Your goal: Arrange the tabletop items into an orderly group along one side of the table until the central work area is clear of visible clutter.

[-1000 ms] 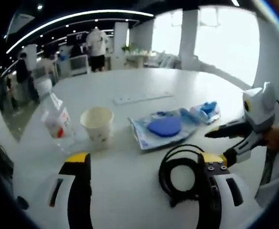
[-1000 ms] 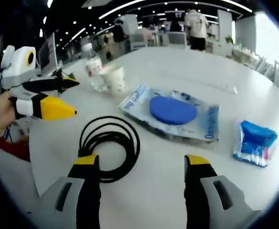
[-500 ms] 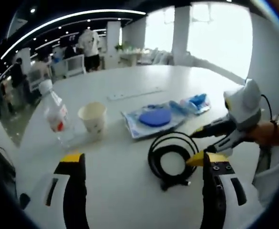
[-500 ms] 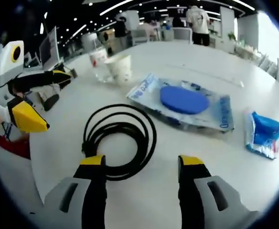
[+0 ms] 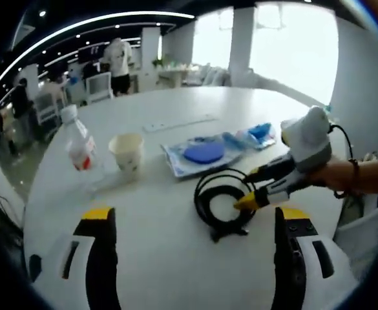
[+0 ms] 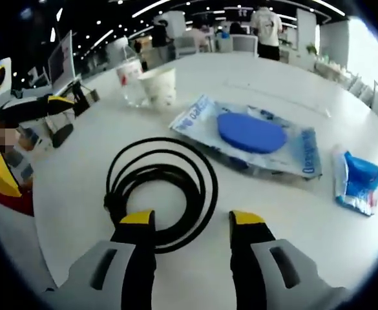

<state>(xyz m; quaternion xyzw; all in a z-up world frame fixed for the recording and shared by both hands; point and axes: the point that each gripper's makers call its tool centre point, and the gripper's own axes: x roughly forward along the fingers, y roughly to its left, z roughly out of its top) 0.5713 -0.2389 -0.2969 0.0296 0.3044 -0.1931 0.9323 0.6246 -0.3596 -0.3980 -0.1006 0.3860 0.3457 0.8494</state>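
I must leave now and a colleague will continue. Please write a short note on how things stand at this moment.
Right gripper: jaws open over the near edge of the cable, not yet shut on it.
Left gripper: open, holds nothing, back from the items.
On the table: coiled cable near the middle; beyond it the pouch with a blue disc; small blue packet to its right; cup and bottle side by side at the far left.
Done: nothing grouped yet.
Left: grip the cable, then gather everything along one side.

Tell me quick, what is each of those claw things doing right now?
Left gripper: open, holding nothing.
Right gripper: open, jaws over the near side of the black cable coil, not gripping it.
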